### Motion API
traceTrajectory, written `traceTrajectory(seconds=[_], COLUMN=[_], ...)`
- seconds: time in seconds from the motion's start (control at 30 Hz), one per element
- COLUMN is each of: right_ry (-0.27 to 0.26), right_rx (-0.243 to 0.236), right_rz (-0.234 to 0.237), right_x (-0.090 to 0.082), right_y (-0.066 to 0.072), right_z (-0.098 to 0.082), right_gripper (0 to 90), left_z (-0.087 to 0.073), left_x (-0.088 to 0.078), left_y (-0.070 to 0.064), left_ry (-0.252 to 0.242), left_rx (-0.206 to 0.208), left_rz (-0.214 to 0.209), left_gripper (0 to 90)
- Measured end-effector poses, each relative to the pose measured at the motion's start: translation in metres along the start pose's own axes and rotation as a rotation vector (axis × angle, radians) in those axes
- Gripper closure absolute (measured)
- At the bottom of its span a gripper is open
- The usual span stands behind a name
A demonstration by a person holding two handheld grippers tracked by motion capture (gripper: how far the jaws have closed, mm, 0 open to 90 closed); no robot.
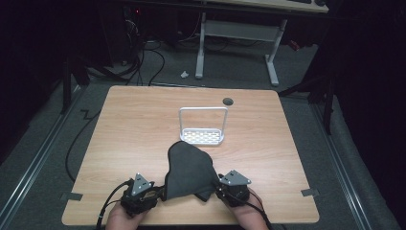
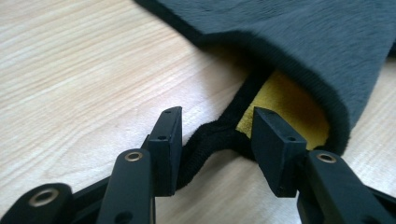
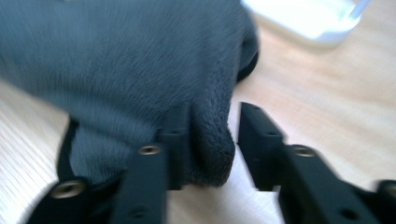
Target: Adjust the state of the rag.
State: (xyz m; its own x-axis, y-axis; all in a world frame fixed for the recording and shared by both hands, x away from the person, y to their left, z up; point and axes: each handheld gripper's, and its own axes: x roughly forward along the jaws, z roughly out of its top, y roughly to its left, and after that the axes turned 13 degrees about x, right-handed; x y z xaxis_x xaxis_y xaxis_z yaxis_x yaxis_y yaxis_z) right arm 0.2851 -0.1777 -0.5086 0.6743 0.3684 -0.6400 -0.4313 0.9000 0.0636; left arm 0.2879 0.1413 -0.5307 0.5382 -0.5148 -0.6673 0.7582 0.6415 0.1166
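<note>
Here, a dark grey cloth is lying at the table's near edge, between both grippers. Left gripper and right gripper are each standing apart around a cloth edge, unclamped.

Two black jaws of the left gripper rise from the bottom of the left gripper view, standing apart over a light wooden table. Between them lies the dark, rolled hem of a grey cloth; the hem loops against the inner face of the left jaw, while the right jaw stands clear of it with a gap. The cloth spreads from the top centre to the top right corner. Under its raised edge, just beyond the right jaw, a yellow lining shows. Bare wood grain runs across the table's left side.
</note>
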Motion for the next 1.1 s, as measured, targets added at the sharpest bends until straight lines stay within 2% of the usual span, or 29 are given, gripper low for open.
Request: traceTrajectory(seconds=[0.07,0.13,0.2,0.27,0.33,0.4,0.47,0.53,0.57,0.6,0.67,0.73,0.8,0.87,0.9,0.93,1.0,1.03,1.1], right_ry=[-0.05,-0.096,-0.124,-0.124,-0.099,-0.039,0.005,0.041,0.06,0.074,0.059,0.047,-0.001,-0.052,-0.068,-0.076,-0.058,-0.035,0.001], right_rx=[0.004,-0.015,-0.049,-0.085,-0.101,-0.126,-0.151,-0.157,-0.169,-0.185,-0.217,-0.213,-0.192,-0.149,-0.14,-0.118,-0.079,-0.081,-0.127], right_rz=[0.0,0.011,0.054,0.095,0.16,0.19,0.181,0.191,0.176,0.159,0.123,0.122,0.123,0.13,0.139,0.159,0.21,0.233,0.237], right_x=[-0.011,-0.02,-0.025,-0.024,-0.017,-0.004,0.009,0.019,0.024,0.028,0.03,0.027,0.016,-0.002,-0.007,-0.012,-0.014,-0.011,-0.001], right_y=[0.004,0.013,0.034,0.054,0.074,0.09,0.097,0.1,0.102,0.104,0.104,0.099,0.093,0.085,0.083,0.082,0.087,0.094,0.109], right_z=[0.012,0.022,0.032,0.035,0.033,0.025,0.016,0.009,0.006,0.004,0.001,0.004,0.011,0.022,0.024,0.026,0.023,0.018,0.007], right_gripper=[55.3,53.1,50.6,50.4,49.6,47.6,46.1,45.0,45.4,50.4,71.0,90.0,90.0,89.9,84.4,74.4,61.9,58.4,53.7], left_z=[0.0,0.001,0.002,0.004,0.007,0.009,0.008,0.005,0.003,0.001,-0.002,-0.004,-0.004,-0.004,-0.004,-0.004,-0.004,-0.004,-0.005], left_x=[0.0,0.0,0.001,0.003,0.004,0.003,-0.004,-0.012,-0.016,-0.019,-0.022,-0.024,-0.025,-0.025,-0.024,-0.023,-0.022,-0.022,-0.022], left_y=[0.0,-0.002,-0.006,-0.013,-0.022,-0.024,-0.017,-0.004,0.003,0.009,0.017,0.022,0.024,0.025,0.026,0.026,0.028,0.028,0.028], left_ry=[0.0,-0.003,-0.01,-0.023,-0.024,-0.019,-0.044,-0.071,-0.079,-0.085,-0.092,-0.094,-0.105,-0.104,-0.101,-0.099,-0.097,-0.098,-0.099], left_rx=[-0.003,0.004,0.016,0.024,0.056,0.069,0.052,0.005,-0.015,-0.035,-0.073,-0.086,-0.091,-0.087,-0.086,-0.087,-0.095,-0.101,-0.104], left_rz=[-0.019,-0.036,-0.061,-0.108,-0.139,-0.134,-0.108,-0.082,-0.072,-0.065,-0.049,-0.038,-0.034,-0.023,-0.02,-0.017,-0.011,-0.011,-0.009], left_gripper=[53.0,51.3,50.1,49.3,47.9,49.7,53.0,53.7,53.8,53.8,53.9,54.2,54.2,54.3,54.3,54.3,54.3,54.3,54.3])
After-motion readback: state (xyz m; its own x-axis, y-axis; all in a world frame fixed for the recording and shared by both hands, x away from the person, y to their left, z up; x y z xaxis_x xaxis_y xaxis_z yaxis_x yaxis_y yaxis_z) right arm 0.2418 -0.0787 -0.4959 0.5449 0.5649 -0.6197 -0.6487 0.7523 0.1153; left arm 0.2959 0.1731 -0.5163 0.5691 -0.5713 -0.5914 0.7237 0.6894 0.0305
